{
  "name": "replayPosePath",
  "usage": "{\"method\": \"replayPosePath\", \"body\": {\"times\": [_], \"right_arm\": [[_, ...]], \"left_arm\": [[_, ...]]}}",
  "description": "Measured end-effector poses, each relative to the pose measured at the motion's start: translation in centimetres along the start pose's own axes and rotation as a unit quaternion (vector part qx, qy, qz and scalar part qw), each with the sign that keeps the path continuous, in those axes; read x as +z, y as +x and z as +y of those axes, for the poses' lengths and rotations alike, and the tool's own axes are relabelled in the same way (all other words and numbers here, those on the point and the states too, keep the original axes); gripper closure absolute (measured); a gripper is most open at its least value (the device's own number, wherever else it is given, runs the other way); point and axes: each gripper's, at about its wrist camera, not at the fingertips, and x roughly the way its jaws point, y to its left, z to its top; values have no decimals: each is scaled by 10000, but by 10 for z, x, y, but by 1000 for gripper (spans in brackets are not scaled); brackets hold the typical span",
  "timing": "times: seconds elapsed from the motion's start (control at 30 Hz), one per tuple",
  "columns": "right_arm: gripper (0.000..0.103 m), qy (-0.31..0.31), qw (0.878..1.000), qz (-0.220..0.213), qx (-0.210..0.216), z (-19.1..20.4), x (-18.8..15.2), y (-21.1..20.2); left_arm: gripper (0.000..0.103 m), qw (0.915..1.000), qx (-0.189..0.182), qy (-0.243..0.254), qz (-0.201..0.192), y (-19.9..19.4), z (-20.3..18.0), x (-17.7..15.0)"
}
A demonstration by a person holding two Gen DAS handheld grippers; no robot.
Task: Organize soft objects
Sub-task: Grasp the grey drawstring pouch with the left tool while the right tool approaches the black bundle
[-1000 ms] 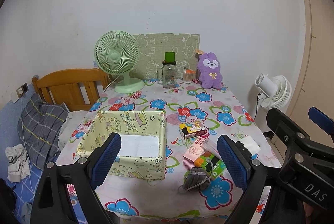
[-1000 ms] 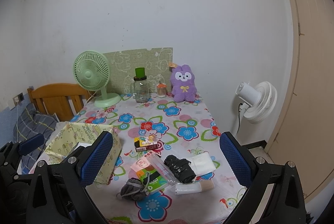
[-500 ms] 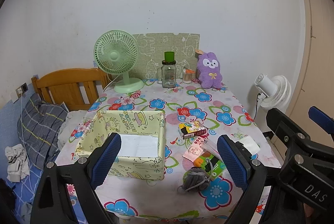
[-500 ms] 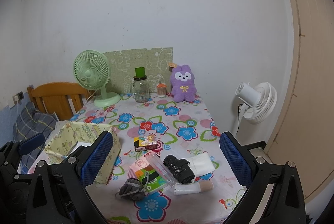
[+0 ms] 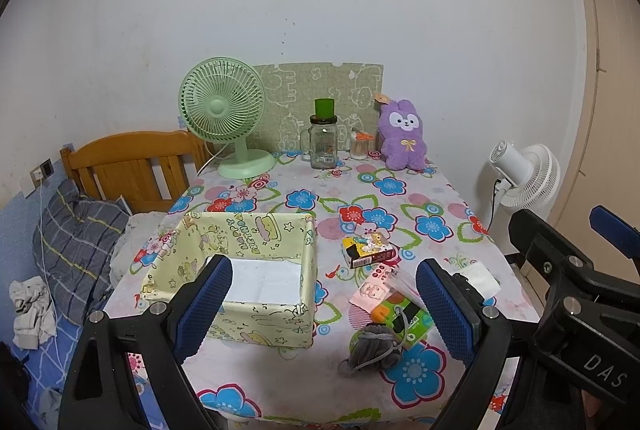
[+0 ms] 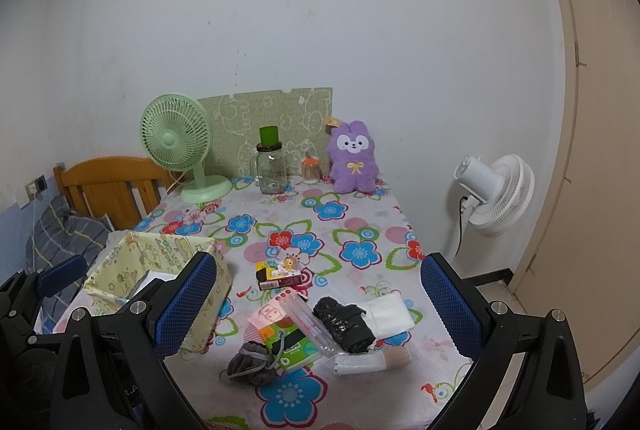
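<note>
Lighting: dim, even, bluish; shadows soft. Focus sharp, no motion blur. Fisheye bending, black vignette at 10–2 o'clock corners.

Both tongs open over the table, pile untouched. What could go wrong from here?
1. The soft items are heaped together: the grey drawstring pouch touches the green tissue pack, so a grab may drag neighbours along.
2. The white cloth and cream roll lie near the table's right edge; a nudge could push them off.
3. The fabric bin has floppy walls; the left tongs could fold one inward on a drop.
</note>
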Motion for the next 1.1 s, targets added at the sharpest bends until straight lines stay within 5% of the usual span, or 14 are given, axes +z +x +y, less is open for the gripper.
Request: {"method": "replayPosePath", "body": {"times": [0.5,1.1], "right_arm": [[2,-147,9997,131,114,-3,-18,27],[10,-111,9957,884,269,-20,-70,96]], "left_arm": [[13,9996,-141,-20,241,29,-19,-19],[16,9943,-227,111,1040,93,-41,-64]]}}
